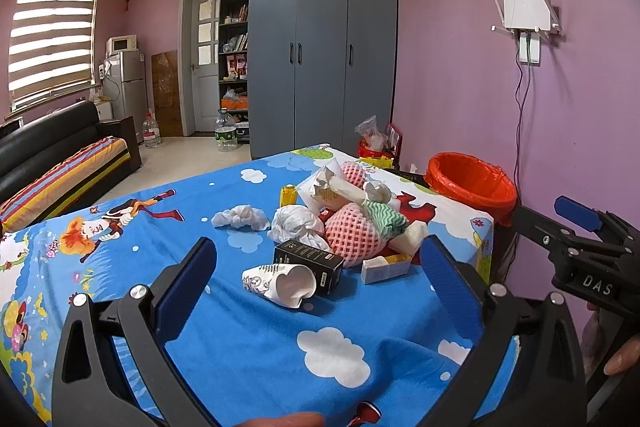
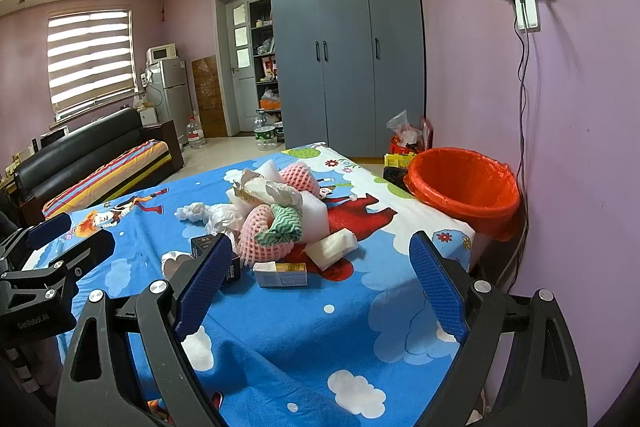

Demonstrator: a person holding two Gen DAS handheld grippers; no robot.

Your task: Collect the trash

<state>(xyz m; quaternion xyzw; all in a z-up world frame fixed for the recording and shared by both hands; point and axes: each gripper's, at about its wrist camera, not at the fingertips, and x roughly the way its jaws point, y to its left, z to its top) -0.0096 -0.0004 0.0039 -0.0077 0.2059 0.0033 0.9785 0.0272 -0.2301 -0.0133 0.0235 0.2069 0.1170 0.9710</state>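
Left wrist view: left tongs [image 1: 318, 273] gape apart, empty, near a crushed paper cup [image 1: 280, 284]. Right tongs [image 2: 320, 279] also gape, empty, over the desk [image 2: 300, 339].

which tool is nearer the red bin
Right. The right tool hangs open over the table's corner next to the red bin; the left tool sits farther left, facing the crushed paper cup.

The left gripper [image 1: 318, 281] is held low and level, its two blue-padded fingers [image 1: 186, 287] spread wide apart with nothing between them. The right gripper [image 2: 320, 283] is beside it, to its right, also spread wide and holding nothing. Both point forward.
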